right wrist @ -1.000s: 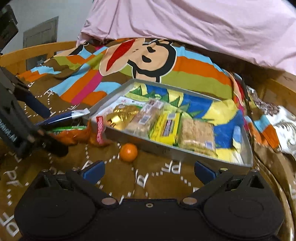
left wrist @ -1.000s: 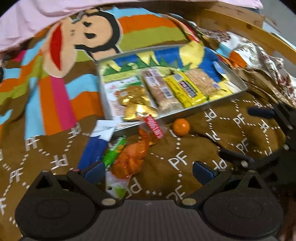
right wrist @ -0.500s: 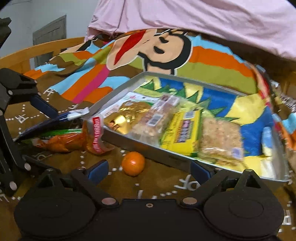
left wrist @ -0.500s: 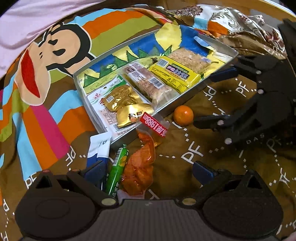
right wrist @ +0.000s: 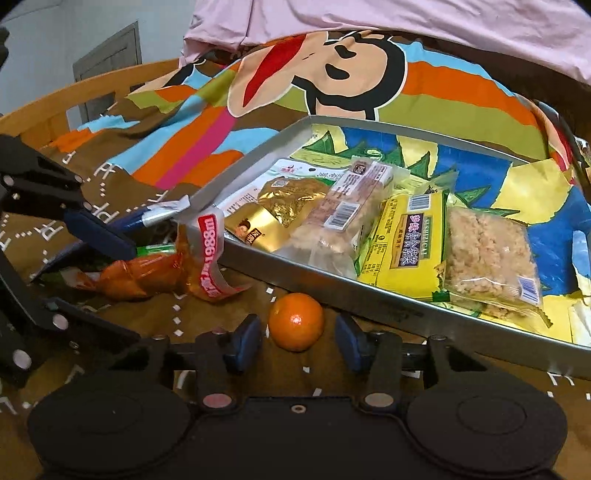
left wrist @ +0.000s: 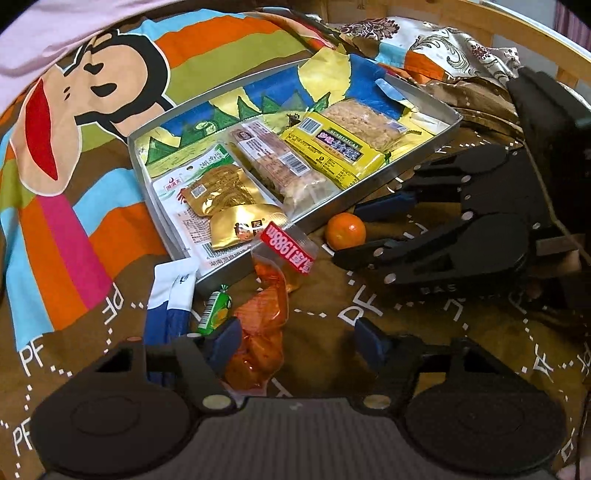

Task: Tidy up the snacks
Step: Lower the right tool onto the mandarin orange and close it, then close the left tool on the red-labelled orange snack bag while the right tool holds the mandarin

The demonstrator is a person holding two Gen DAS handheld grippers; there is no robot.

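Orange and round, the tangerine lies low in the right wrist frame on the brown blanket, between the closing, not yet touching fingers of the right tool, just beside the metal tray. The left tool is closing around the orange snack bag, its pads not yet pressing.

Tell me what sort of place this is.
Most likely a bedroom, with the work done on a bed: a striped cartoon monkey blanket covers the surface, a curved wooden bed frame runs round its edge, and pink bedding is heaped behind the metal snack tray.
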